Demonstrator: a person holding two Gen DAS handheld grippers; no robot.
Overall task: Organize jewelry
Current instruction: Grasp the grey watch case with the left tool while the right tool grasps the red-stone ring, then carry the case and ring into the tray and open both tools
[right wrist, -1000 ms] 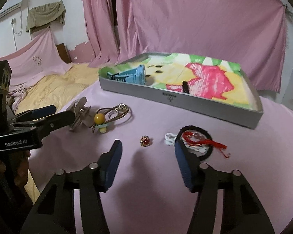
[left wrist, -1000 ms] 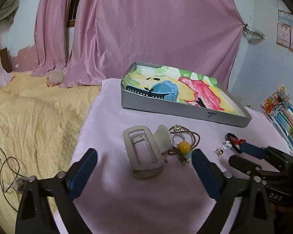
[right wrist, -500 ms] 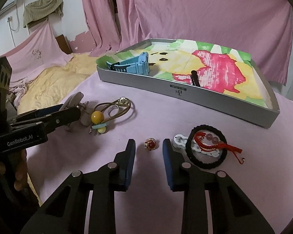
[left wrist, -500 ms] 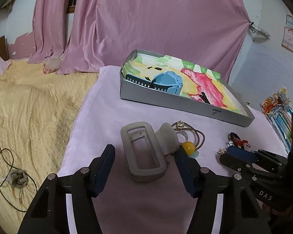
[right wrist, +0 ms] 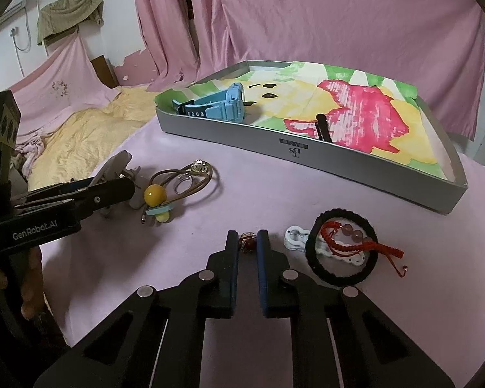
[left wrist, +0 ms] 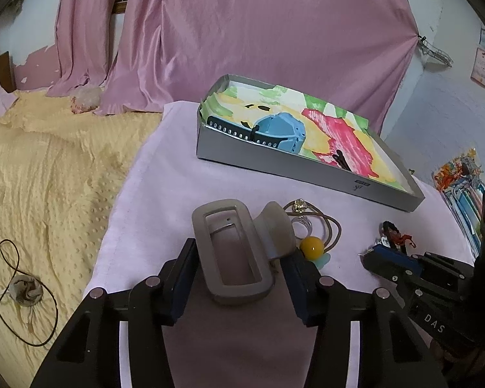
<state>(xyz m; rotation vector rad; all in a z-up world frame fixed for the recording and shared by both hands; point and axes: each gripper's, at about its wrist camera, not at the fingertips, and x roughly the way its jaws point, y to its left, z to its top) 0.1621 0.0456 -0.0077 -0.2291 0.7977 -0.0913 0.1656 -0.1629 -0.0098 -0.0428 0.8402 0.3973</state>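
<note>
A grey hair claw clip (left wrist: 232, 252) lies on the pink cloth, and my left gripper (left wrist: 239, 257) is shut on it, one pad on each side. My right gripper (right wrist: 247, 235) is shut on a small red-stone ring (right wrist: 247, 243) that rests on the cloth. Just right of the ring lie a white clasp (right wrist: 294, 237) and a black bracelet (right wrist: 342, 274) with a red cord. A brown hair tie with a yellow bead (right wrist: 155, 194) and a silver ring (right wrist: 181, 182) sit beside the clip. The grey tray (right wrist: 307, 158) behind holds a blue watch (right wrist: 223, 103).
A small black piece (right wrist: 322, 127) lies on the tray's painted lining. A yellow blanket (left wrist: 48, 177) with a dark cable (left wrist: 16, 291) spreads left of the table. Colourful books (left wrist: 462, 187) stand at the right. Pink curtains hang behind.
Both grippers went from wide open to shut. The left moved forward and closed on the hair clip; the right moved forward and closed on the red-stone ring.
</note>
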